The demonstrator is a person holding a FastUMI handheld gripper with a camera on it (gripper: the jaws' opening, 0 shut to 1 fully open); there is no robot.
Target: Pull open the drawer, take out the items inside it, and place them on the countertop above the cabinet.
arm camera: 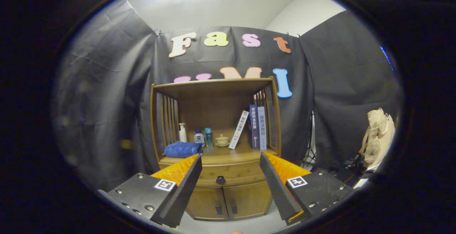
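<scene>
The gripper [229, 159] hangs spread wide and empty before the cabinet [217, 148]; the closed drawer [231, 175] with its dark knob [221, 180] lies between the fingers.

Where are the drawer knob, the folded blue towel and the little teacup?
drawer knob [221, 180]: gripper view, between the open tool's fingers, centre of the knob.
blue towel [182, 149]: gripper view, countertop, middle of its front fold.
teacup [222, 140]: gripper view, its bowl.
</scene>
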